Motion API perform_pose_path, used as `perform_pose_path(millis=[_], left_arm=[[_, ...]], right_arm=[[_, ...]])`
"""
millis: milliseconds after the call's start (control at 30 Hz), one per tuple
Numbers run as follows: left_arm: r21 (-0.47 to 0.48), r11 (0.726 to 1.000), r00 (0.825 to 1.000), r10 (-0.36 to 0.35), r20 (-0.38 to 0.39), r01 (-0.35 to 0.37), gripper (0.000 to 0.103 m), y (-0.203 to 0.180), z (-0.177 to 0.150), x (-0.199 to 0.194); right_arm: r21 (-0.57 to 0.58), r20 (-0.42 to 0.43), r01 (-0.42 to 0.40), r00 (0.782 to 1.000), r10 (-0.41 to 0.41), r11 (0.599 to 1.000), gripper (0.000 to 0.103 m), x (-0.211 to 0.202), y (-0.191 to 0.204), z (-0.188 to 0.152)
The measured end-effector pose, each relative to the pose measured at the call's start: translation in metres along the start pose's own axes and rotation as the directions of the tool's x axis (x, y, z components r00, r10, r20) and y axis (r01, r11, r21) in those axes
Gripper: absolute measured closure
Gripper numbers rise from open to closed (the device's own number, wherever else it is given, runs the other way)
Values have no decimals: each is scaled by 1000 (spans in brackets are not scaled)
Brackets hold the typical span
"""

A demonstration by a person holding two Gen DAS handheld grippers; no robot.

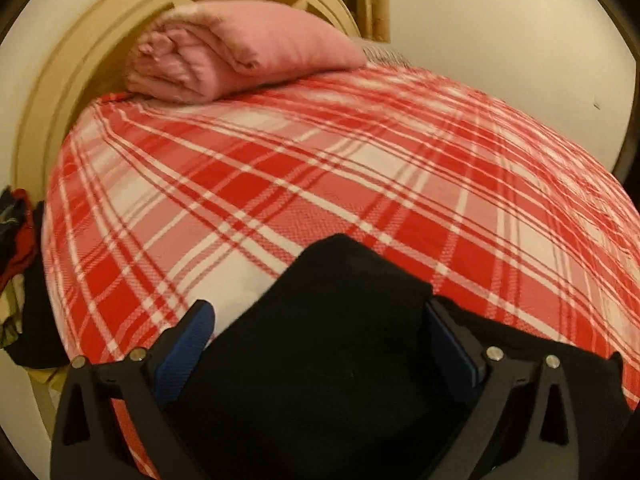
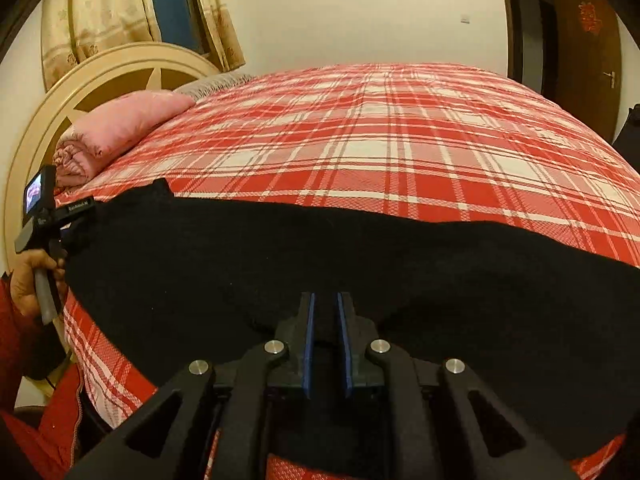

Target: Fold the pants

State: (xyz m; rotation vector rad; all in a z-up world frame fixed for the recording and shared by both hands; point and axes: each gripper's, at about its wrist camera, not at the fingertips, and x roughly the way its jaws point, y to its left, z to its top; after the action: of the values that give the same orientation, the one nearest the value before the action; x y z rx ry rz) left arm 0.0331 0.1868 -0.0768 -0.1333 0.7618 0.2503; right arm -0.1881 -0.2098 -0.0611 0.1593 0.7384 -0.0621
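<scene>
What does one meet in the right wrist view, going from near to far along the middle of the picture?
Right hand-held gripper → black pants → plaid bedcover → white wall.

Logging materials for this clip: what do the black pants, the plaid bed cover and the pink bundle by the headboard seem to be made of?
Black pants: soft matte fabric, possibly knit or fleece; no sheen, weave too dark to tell.
Plaid bed cover: woven cloth, likely cotton; a fine twill-like texture shows in the red squares.
Pink bundle: soft folded textile, perhaps a quilt; rounded, padded folds.
</scene>
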Motion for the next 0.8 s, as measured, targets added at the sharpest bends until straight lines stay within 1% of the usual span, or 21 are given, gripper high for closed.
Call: perform_pose_path(millis=[67,100,167,200,233,267,300,367,400,433,467,500,567,600,667,700,733,767,800], left_arm=[[6,1000,999,27,34,-27,0,-4,-3,-3],[1,1000,999,24,30,-24,0,-3,-2,-1],[-34,999,1000,-6,2,6,0,3,2,0],[-52,998,1000,-22,-16,21,0,6,4,0],[-65,997,999,-32,-32,30,0,8,5,-3],[-65,998,999,-27,-30,25,2,8,6,-9],[-57,998,1000,-10,-6,10,2,6,5,-20],[-12,1000,998,-11,61,11,2,-4,3,-40],[31,999,995,-15,95,12,2,-14,1,-52],[63,998,993,-22,113,15,2,-23,0,-58],[110,993,990,-44,131,29,2,-35,-3,-67],[153,987,987,-73,140,52,2,-46,-6,-74],[237,965,981,-144,134,109,2,-71,-13,-85],[269,954,977,-173,125,134,2,-81,-18,-90],[330,921,964,-250,87,209,2,-104,-29,-100],[345,909,959,-274,72,234,2,-112,-32,-104],[366,893,951,-303,54,264,2,-123,-39,-109],[381,881,947,-320,43,280,2,-131,-44,-113],[402,866,941,-336,28,297,2,-139,-48,-116]], right_arm=[[3,6,9,1000,-9,1000,91,-1,3,-1],[-7,5,18,1000,-18,1000,91,-1,5,-1],[-42,-8,33,999,-33,999,91,-1,7,3],[-42,-14,32,999,-32,999,91,-2,7,5],[-16,-10,23,1000,-23,1000,91,-8,5,9],[14,17,17,1000,-17,1000,91,-15,1,12],[62,82,20,996,-26,998,91,-33,-7,16],[119,146,48,987,-65,992,90,-56,-21,20],[158,171,69,981,-96,985,83,-69,-33,21],[211,190,97,972,-138,973,77,-83,-50,22],[249,195,118,966,-169,961,60,-92,-63,21],[301,199,140,958,-206,943,49,-103,-81,19],[416,201,181,937,-285,891,48,-127,-119,10],[493,189,206,923,-336,845,48,-144,-145,2],[582,182,234,896,-405,779,48,-166,-177,-10],[620,162,269,875,-455,737,48,-178,-194,-18],[650,122,322,850,-512,689,48,-188,-211,-25],[661,101,343,841,-532,667,48,-193,-222,-30],[663,74,355,845,-529,659,48,-195,-235,-35]])
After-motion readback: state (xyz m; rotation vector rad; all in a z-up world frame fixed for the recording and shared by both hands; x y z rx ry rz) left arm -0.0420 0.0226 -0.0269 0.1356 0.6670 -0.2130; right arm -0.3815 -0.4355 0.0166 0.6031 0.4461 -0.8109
